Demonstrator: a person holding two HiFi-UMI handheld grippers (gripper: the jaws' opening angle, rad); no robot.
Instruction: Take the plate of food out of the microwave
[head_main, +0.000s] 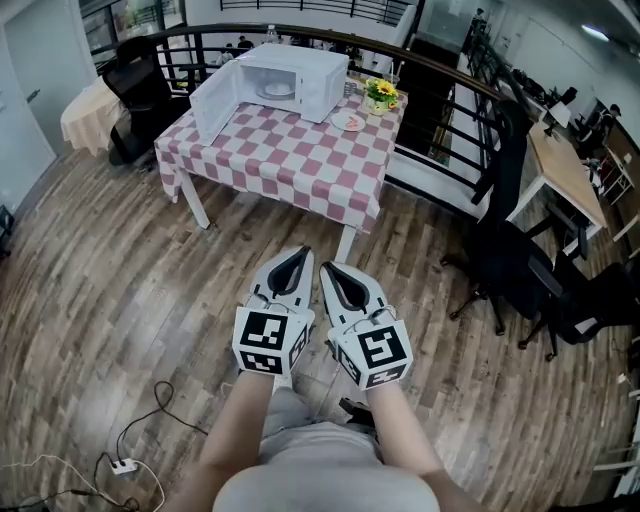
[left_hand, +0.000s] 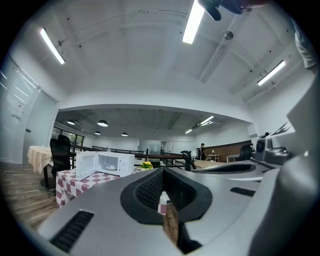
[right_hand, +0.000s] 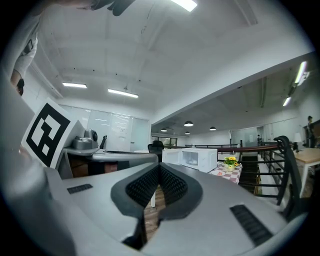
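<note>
A white microwave (head_main: 285, 80) stands on the far side of a table with a red-and-white checked cloth (head_main: 290, 150). Its door (head_main: 215, 105) is swung open to the left. Inside sits a pale plate (head_main: 277, 90); what lies on it is too small to tell. My left gripper (head_main: 297, 258) and right gripper (head_main: 330, 270) are side by side over the wooden floor, well short of the table. Both are shut with nothing between their tips. The left gripper view shows the microwave (left_hand: 112, 162) far off beyond the left gripper (left_hand: 162, 170). The right gripper view shows the microwave (right_hand: 197, 158) beyond the right gripper (right_hand: 160, 166).
A pot of yellow flowers (head_main: 381, 93) and a small plate (head_main: 349, 121) sit on the table right of the microwave. A black railing (head_main: 450, 120) runs behind it. Office chairs (head_main: 510, 260) stand at the right, another chair (head_main: 135, 80) at the far left. Cables (head_main: 125, 465) lie on the floor.
</note>
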